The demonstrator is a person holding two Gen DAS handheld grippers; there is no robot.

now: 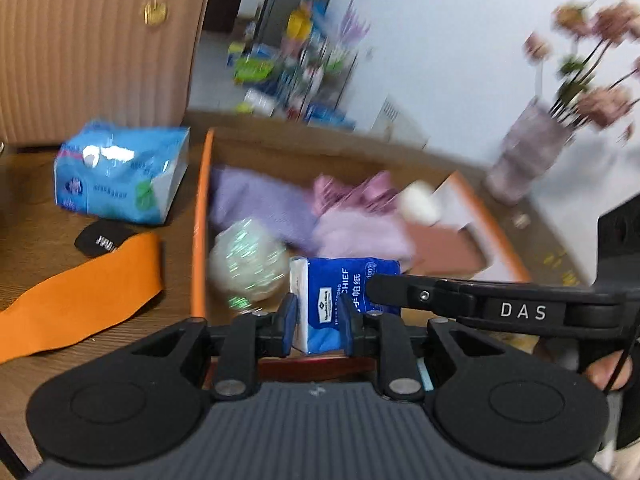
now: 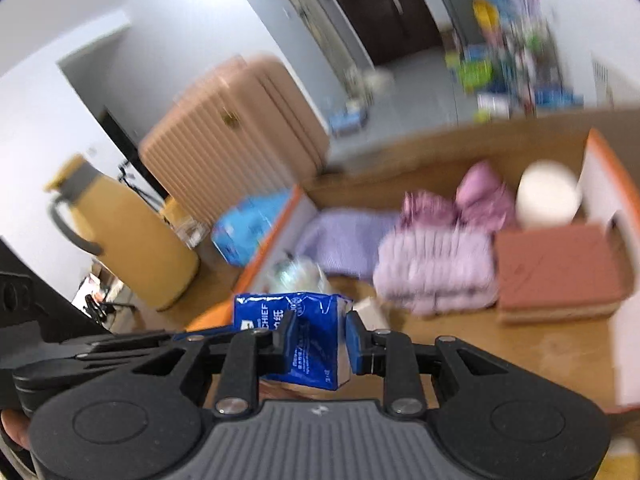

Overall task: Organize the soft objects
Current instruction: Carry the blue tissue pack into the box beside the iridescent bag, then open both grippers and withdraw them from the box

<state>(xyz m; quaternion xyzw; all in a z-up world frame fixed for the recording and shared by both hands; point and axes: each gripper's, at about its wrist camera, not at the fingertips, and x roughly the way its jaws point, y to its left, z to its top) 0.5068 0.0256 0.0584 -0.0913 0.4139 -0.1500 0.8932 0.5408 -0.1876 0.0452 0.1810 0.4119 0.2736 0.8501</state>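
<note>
Both grippers hold one blue handkerchief tissue pack (image 1: 344,300) over the near end of an orange-rimmed box (image 1: 199,216). My left gripper (image 1: 320,320) is shut on its near edge. My right gripper (image 2: 318,338) is shut on the same pack (image 2: 304,336), and its finger reaches in from the right in the left wrist view. Inside the box lie a lilac cloth (image 1: 256,204), pink folded cloths (image 2: 436,268), a shiny pale ball (image 1: 248,264), a white round object (image 2: 548,196) and a brown pad (image 2: 556,272).
A light-blue tissue pack (image 1: 120,172) and an orange strap (image 1: 80,300) lie on the wooden table left of the box. A pink suitcase (image 1: 96,48) stands behind. A yellow jug (image 2: 124,236) stands at left. A vase of flowers (image 1: 528,152) stands at right.
</note>
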